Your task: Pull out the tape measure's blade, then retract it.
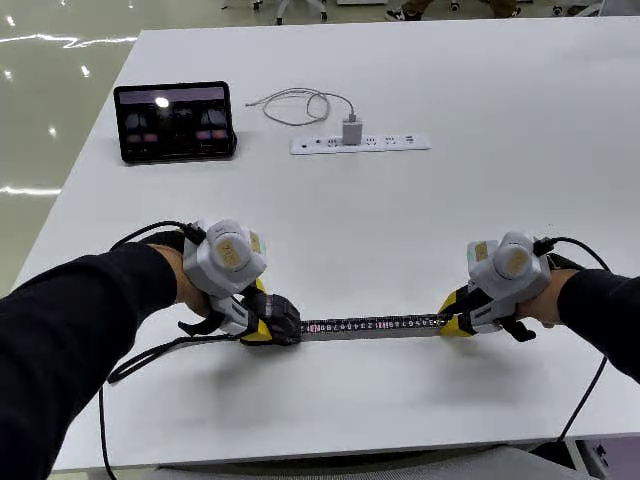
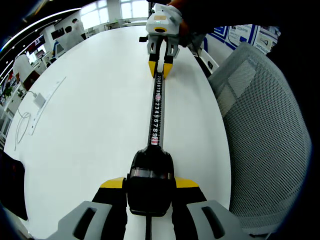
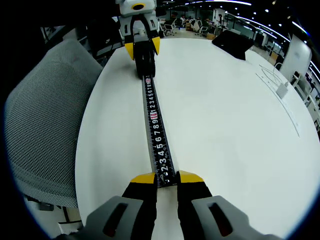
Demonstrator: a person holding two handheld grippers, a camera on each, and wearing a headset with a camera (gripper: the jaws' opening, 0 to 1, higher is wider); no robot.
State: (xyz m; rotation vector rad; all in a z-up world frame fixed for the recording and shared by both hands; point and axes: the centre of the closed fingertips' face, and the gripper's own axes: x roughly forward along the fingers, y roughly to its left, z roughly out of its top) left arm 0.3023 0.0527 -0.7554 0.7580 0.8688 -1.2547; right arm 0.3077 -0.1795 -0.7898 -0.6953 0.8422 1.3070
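Toward six o'clock on the white table (image 1: 450, 90), the left gripper (image 2: 150, 182) clamps the black plastic tape-measure case (image 1: 280, 320); at its three o'clock the right gripper (image 3: 161, 178) pinches the tip of the thin numbered blade (image 3: 151, 110), likely springy, slippery.

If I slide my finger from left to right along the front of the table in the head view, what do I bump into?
left gripper → tape measure case, held in its jaws → blade, pulled out along the table → right gripper, pinching the blade's end
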